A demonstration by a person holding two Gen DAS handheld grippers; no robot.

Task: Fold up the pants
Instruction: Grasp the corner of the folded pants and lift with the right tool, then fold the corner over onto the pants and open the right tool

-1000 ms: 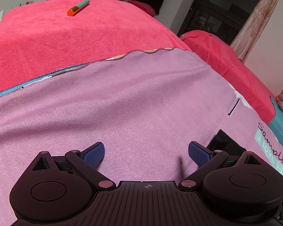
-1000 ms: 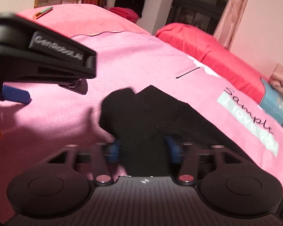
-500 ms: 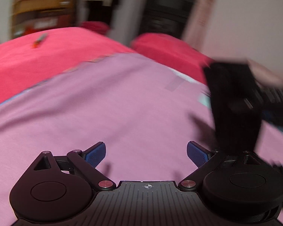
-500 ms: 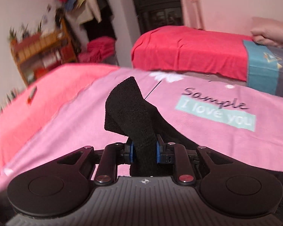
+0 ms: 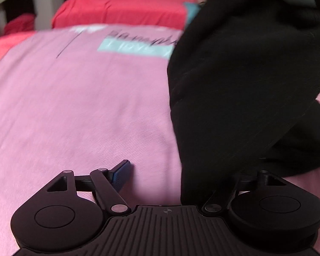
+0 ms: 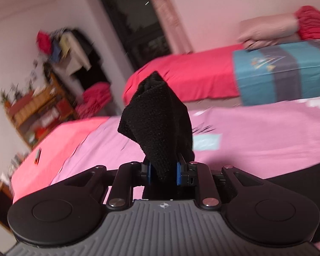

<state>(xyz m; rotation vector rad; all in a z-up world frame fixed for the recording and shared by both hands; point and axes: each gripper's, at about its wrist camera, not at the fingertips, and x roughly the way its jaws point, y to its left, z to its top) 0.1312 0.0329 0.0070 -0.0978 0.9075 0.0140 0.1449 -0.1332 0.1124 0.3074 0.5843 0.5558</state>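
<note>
The right gripper [image 6: 163, 173] had its two blue pads pressed together on a bunch of the black pants [image 6: 157, 125], pinching the cloth between them. Above the pads the fabric stood up in a crumpled peak with a folded-over flap on its left side, and its knit weave showed as a fine grainy texture. More of the same dark cloth trailed away low at the right edge of that view.

The left gripper [image 5: 177, 170] was spread wide. Its left finger [image 5: 121, 171], tipped with a blue pad, hung just above the pink sheet [image 5: 79, 98], while the right finger was hidden behind the pants. In the left wrist view the pants [image 5: 245, 89] hung as a broad, dark mass filling the right side, lifted off the bed at the top and draping down to the sheet in front of the gripper's right half. No seams or waistband could be made out, because the cloth was nearly featureless black and slightly blurred. Whether it touched the hidden finger could not be told.

The sheet covered the near part of the bed and carried a teal printed label [image 5: 136, 48] with dark script above it, toward the far edge. A red blanket [image 6: 59, 136] lay along the left side of the bed, with a small marker pen [image 6: 37, 156] resting on it. A second bed with a red cover [image 6: 181, 79] stood beyond.
</note>
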